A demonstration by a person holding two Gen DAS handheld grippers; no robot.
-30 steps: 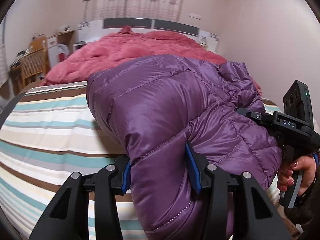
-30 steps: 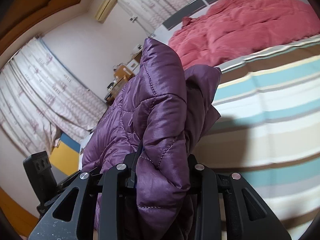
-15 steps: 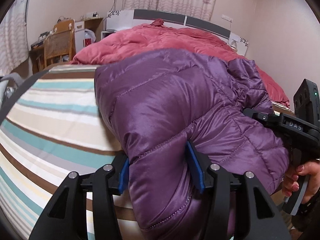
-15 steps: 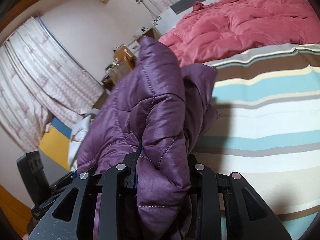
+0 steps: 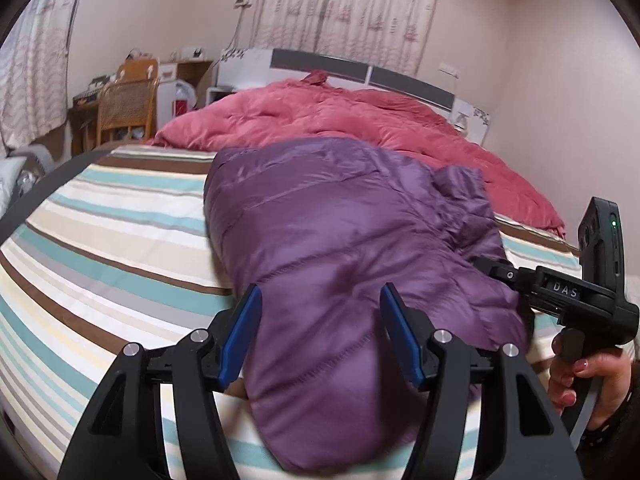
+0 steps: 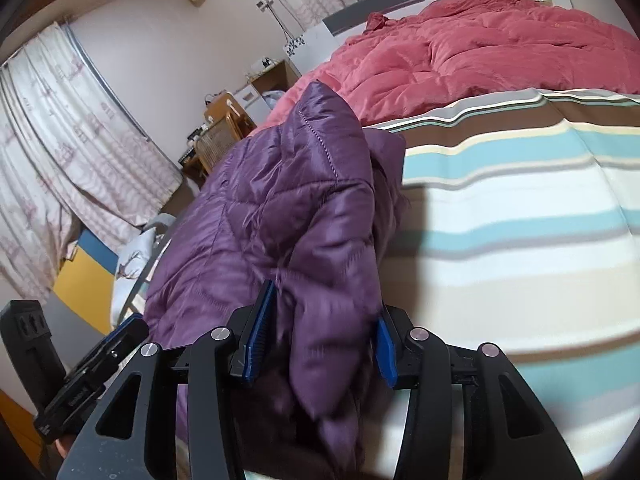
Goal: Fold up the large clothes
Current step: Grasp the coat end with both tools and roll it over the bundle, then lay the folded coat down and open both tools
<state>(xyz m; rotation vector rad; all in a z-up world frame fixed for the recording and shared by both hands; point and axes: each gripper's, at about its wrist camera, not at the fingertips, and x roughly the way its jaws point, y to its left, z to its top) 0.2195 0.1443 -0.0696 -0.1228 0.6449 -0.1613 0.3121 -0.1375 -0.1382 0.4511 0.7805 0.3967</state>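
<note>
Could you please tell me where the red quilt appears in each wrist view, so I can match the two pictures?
Left wrist: the red quilt lies across the upper middle, behind the purple jacket.
Right wrist: it fills the upper right, beyond the jacket.
Shared landmark: the wicker chair beside the bed.

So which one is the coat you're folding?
Look at the big bed with the stripy sheet. Near its front edge, in front of the crumpled pink quilt, lies the purple puffy jacket. It is the only shiny purple thing, with stitched lines across it.
</note>
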